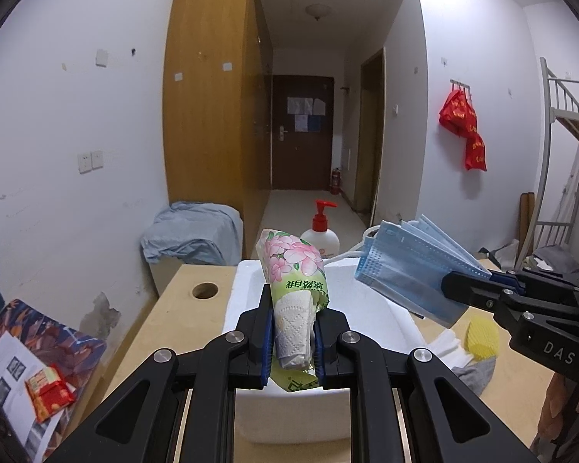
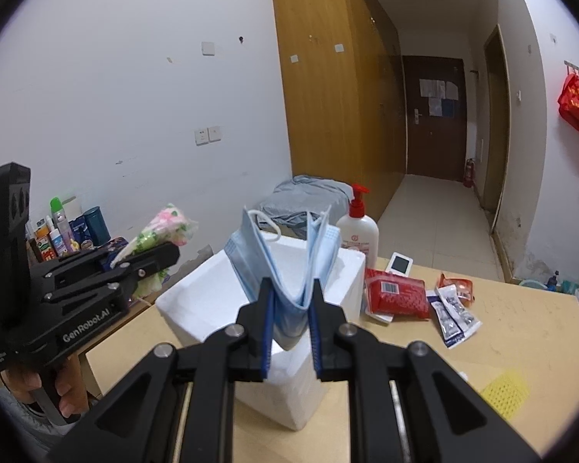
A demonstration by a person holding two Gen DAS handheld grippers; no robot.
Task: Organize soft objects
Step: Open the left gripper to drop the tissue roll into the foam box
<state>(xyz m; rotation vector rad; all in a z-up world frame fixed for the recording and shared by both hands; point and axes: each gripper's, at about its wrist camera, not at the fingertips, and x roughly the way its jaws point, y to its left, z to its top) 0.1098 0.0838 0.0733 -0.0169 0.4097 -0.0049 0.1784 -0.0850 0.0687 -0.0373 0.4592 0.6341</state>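
Note:
My left gripper point(image 1: 292, 322) is shut on a tissue pack point(image 1: 294, 289) in floral green wrap and holds it upright above the white foam box point(image 1: 370, 308). It also shows in the right wrist view point(image 2: 150, 258) with the pack point(image 2: 166, 227). My right gripper point(image 2: 292, 297) is shut on a stack of blue face masks point(image 2: 285, 266), folded between its fingers, above the foam box point(image 2: 212, 293). In the left wrist view the right gripper point(image 1: 463, 281) holds the masks point(image 1: 409, 266) over the box's right side.
A pump bottle point(image 2: 359, 227) stands behind the box. A red pack point(image 2: 395, 295), sachets point(image 2: 453, 312), a white device point(image 2: 399, 263) and a yellow sponge point(image 2: 505, 387) lie on the wooden table point(image 2: 521, 332). A grey cloth point(image 1: 476, 374) lies near the sponge point(image 1: 482, 337). Bottles point(image 2: 63, 231) stand at left.

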